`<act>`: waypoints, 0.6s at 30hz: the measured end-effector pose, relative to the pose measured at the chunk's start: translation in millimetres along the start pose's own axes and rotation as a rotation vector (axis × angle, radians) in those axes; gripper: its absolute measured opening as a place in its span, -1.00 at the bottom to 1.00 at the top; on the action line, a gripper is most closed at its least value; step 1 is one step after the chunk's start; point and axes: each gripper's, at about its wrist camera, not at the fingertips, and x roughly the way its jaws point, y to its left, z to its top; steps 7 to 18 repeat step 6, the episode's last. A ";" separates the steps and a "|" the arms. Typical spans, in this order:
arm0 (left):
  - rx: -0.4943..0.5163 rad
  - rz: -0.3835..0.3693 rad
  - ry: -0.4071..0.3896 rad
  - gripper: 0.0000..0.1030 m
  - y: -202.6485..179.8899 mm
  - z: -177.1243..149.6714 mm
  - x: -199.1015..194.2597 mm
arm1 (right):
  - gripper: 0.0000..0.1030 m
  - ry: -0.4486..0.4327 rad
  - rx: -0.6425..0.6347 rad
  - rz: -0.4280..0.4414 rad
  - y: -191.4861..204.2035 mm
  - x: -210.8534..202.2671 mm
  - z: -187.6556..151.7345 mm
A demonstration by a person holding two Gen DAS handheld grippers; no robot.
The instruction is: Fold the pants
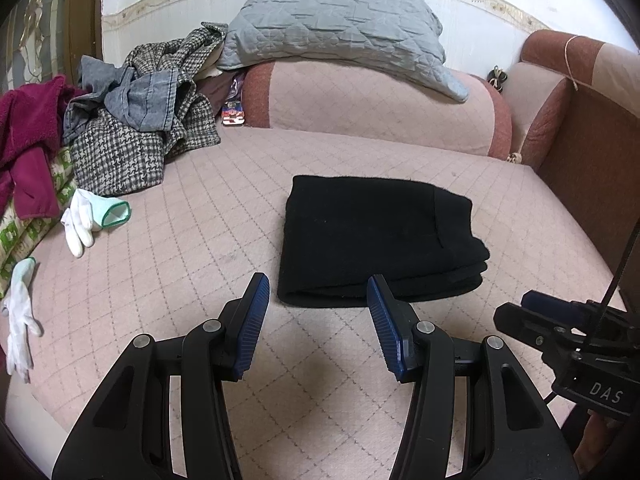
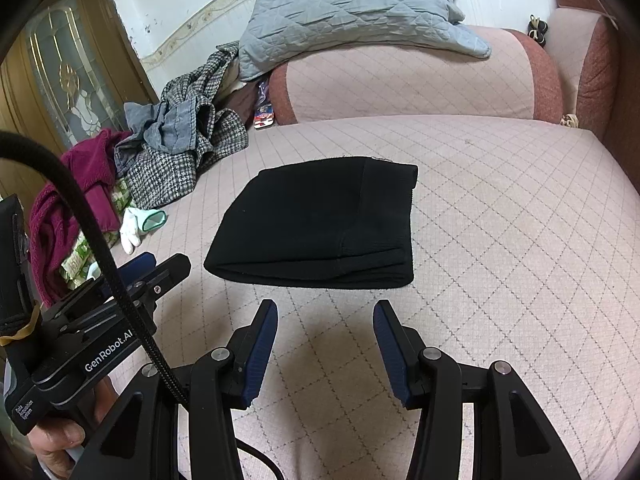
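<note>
The black pants (image 1: pixel 376 236) lie folded into a compact rectangle on the pink quilted bed cover (image 1: pixel 200 216), seen again in the right wrist view as the pants (image 2: pixel 320 224). My left gripper (image 1: pixel 318 286) hovers just short of the bundle's near edge, open, with nothing between its blue pads. My right gripper (image 2: pixel 325 310) also hangs a little before the near fold, open and empty. From the left wrist view the right gripper (image 1: pixel 532 306) shows at the right edge; in the right wrist view the left gripper (image 2: pixel 160 266) sits at the left, held by a hand (image 2: pixel 60 444).
A heap of clothes (image 1: pixel 132 120) and a maroon garment (image 1: pixel 28 132) lie at the left. White gloves (image 1: pixel 86 216) rest near them. A grey quilted pillow (image 1: pixel 332 24) sits on a pink bolster (image 1: pixel 372 108). A brown bed frame (image 1: pixel 592 160) bounds the right.
</note>
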 end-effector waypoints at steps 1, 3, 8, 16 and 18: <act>0.000 -0.001 -0.004 -0.01 0.1 0.1 -0.4 | -0.07 0.001 0.000 0.001 -0.1 -0.3 0.1; -0.003 0.000 -0.005 -0.01 0.3 0.3 -0.4 | -0.07 0.000 -0.002 0.001 -0.5 -1.0 0.6; -0.007 0.002 0.006 -0.01 0.2 -0.1 0.5 | -0.07 -0.001 -0.003 -0.001 -1.1 -2.9 0.2; -0.007 0.002 0.006 -0.01 0.2 -0.1 0.5 | -0.07 -0.001 -0.003 -0.001 -1.1 -2.9 0.2; -0.007 0.002 0.006 -0.01 0.2 -0.1 0.5 | -0.07 -0.001 -0.003 -0.001 -1.1 -2.9 0.2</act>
